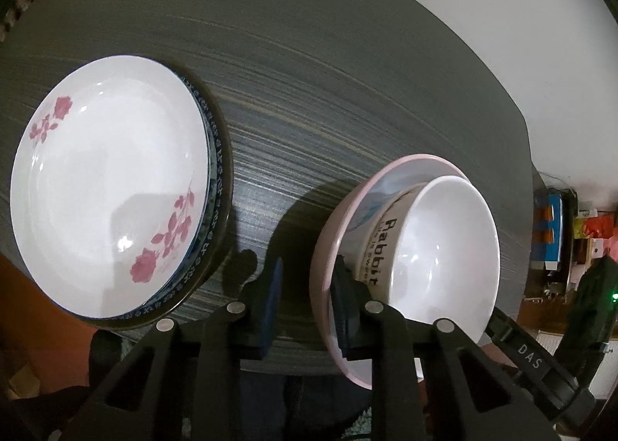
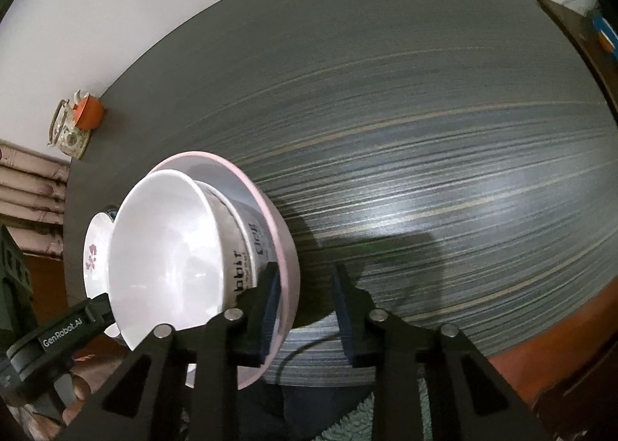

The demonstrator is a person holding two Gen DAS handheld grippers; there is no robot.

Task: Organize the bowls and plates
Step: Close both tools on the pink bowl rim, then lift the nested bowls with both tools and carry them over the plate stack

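Pale pink shallow bowl with a thin rim [image 1: 322,267] sits at the near edge of the dark grey streaked tabletop [image 1: 309,74], overhanging it slightly. Nested inside it: a white deep bowl with black "Rabbit" lettering on its outer wall [image 1: 444,247], upright and empty. Beside the pink bowl, apart from it, lies a white plate with pink flower prints [image 1: 108,189], stacked on a blue-patterned plate of which only the rim shows [image 1: 216,205]; the top plate holds nothing. Left gripper [image 1: 307,305]: one pad sits inside the pink rim, the other outside and seemingly still clear of the wall, so the jaws straddle it, not yet clamped. Right gripper [image 2: 307,309]: same at the opposite side of the rim, inner pad against it, outer pad clear. Judgement: the wares look like glossy melamine or ceramic, stiff, smooth, likely slippery under the pads; the thin rim is the only hold, and two opposite grips should keep the nested pair level. The inner bowl rests loose and may shift if tilted.
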